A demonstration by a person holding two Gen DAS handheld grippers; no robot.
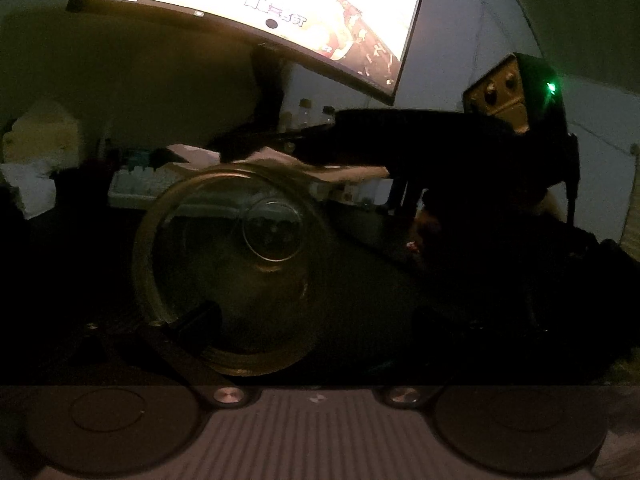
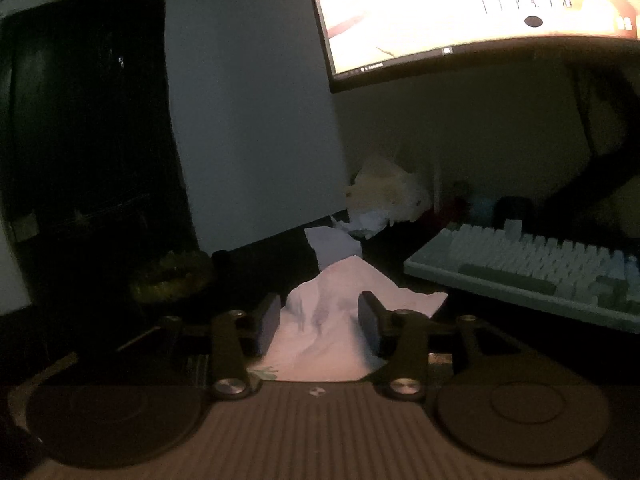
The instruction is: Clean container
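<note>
In the dim left wrist view a clear glass jar (image 1: 236, 268) lies tipped with its open mouth toward the camera. My left gripper (image 1: 224, 320) is shut on the jar's rim; one dark finger (image 1: 196, 316) shows inside the mouth. In the same view my right gripper (image 1: 256, 152) reaches in from the right, holding a white tissue (image 1: 280, 160) at the jar's top edge. In the right wrist view my right gripper (image 2: 320, 316) is shut on the crumpled white tissue (image 2: 328, 320), which bulges between the two pads.
A bright curved monitor (image 1: 256, 0) hangs above the desk, also in the right wrist view (image 2: 480, 8). A pale keyboard (image 2: 540, 268) lies to the right. Crumpled tissues and a plastic bag (image 2: 384, 200) sit by the wall. Small bottles (image 1: 304, 114) stand under the monitor.
</note>
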